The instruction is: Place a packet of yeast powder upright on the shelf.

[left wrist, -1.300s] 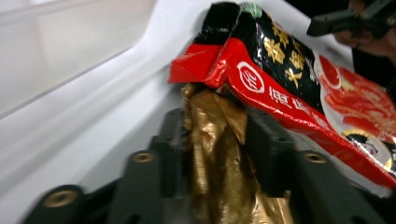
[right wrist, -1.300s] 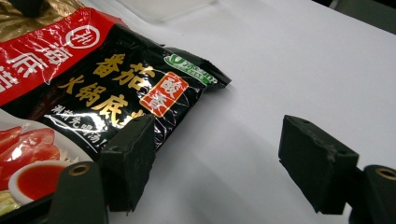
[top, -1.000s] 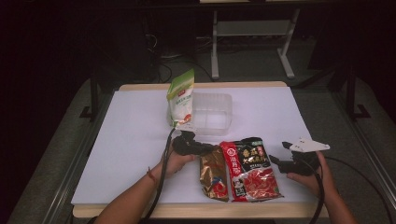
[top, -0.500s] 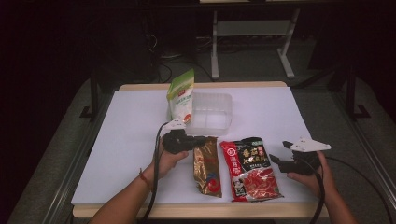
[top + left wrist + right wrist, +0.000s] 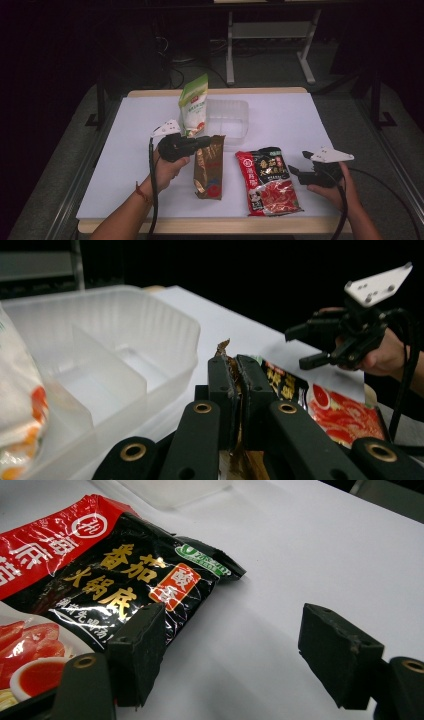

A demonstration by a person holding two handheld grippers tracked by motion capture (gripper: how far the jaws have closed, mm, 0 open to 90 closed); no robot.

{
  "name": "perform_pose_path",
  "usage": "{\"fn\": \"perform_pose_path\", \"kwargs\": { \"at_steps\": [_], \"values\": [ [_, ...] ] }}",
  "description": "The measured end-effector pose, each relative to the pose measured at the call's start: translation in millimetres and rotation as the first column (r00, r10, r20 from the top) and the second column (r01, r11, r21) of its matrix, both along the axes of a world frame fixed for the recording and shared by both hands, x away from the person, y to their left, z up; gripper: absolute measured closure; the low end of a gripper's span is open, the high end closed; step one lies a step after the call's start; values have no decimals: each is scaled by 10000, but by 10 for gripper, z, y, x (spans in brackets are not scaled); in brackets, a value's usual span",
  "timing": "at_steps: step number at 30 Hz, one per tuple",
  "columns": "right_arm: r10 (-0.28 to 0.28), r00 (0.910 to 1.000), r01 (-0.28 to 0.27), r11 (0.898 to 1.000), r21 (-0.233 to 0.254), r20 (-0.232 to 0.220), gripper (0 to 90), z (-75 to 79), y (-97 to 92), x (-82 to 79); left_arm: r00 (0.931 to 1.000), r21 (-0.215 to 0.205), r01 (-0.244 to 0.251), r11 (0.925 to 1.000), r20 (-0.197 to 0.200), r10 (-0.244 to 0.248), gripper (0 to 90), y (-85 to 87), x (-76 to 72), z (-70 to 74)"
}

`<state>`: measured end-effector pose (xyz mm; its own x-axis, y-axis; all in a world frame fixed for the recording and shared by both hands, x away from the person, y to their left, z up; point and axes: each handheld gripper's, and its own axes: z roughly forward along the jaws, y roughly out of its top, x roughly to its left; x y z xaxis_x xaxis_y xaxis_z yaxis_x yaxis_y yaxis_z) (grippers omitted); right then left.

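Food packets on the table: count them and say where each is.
3. A green packet stands against the clear tray; a brown packet is clamped in the left gripper; a red packet lies beside the right gripper.

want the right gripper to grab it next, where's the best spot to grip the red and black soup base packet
Judging by its pose, take the red and black packet by its thin right edge seam. It lies flat on the table, so the body offers no pinch. The open right gripper sits just right of it; come in low from there and slide one jaw under.

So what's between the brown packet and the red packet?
Just bare white table. The high view shows a gap between the brown packet and the red packet.
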<state>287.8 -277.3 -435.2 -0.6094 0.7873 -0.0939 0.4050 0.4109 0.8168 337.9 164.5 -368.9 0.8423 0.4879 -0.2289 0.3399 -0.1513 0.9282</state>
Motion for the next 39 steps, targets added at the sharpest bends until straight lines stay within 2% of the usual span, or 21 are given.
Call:
{"fn": "perform_pose_path", "kwargs": {
  "at_steps": [3, 16, 19, 22, 25, 26, 30, 31, 33, 35, 37, 39],
  "values": [
    [-10, 10000, 9, 10000, 57, 42, 266, 5, -5, 0, 9999, -230, -83, 9997, 111, 85, 865, 35, -19, 56],
    [-24, 10000, 24, 10000, 52, 52, 267, 10, -3, -2, 9974, -654, -409, 9970, 570, 446, 870, 128, -76, 196],
    [-3, 10000, 3, 10000, 22, 61, 266, 10, -5, -3, 9958, -739, -577, 9956, 667, 626, 871, 163, -81, 227],
    [-36, 10000, 35, 10000, 29, 53, 267, 10, -5, -2, 9941, -1007, -784, 9918, 670, 854, 871, 203, -78, 260],
    [-32, 10000, 32, 10000, 14, 61, 267, 10, -5, -1, 9891, -1104, -1094, 9878, 863, 1192, 871, 223, -72, 314],
    [-40, 10000, 40, 10000, 6, 63, 267, 11, -4, -2, 9856, -1142, -1262, 9854, 987, 1376, 871, 229, -72, 337],
    [-87, 9999, 86, 10000, 42, 70, 266, 15, -4, -7, 9783, -1645, -1586, 9736, 1071, 1774, 871, 239, -29, 420],
    [-108, 9999, 108, 9999, 56, 63, 267, 15, -4, -9, 9776, -1663, -1598, 9730, 1102, 1794, 871, 234, -11, 435],
    [-141, 9999, 141, 9999, 74, 41, 267, 14, -5, -11, 9696, -1683, -1876, 9677, 1262, 2099, 871, 213, 13, 462],
    [-152, 9999, 152, 9999, 67, 30, 267, 11, -8, -9, 9653, -1821, -2034, 9620, 1269, 2281, 871, 191, 56, 480],
    [-148, 9999, 148, 9999, 72, 12, 266, 8, -10, -8, 9606, -1722, -2221, 9597, 1300, 2456, 871, 157, 104, 514],
    [-137, 9999, 137, 9999, 53, 13, 267, 6, -13, -8, 9601, -1777, -2233, 9584, 1297, 2477, 872, 123, 150, 550]
  ]
}}
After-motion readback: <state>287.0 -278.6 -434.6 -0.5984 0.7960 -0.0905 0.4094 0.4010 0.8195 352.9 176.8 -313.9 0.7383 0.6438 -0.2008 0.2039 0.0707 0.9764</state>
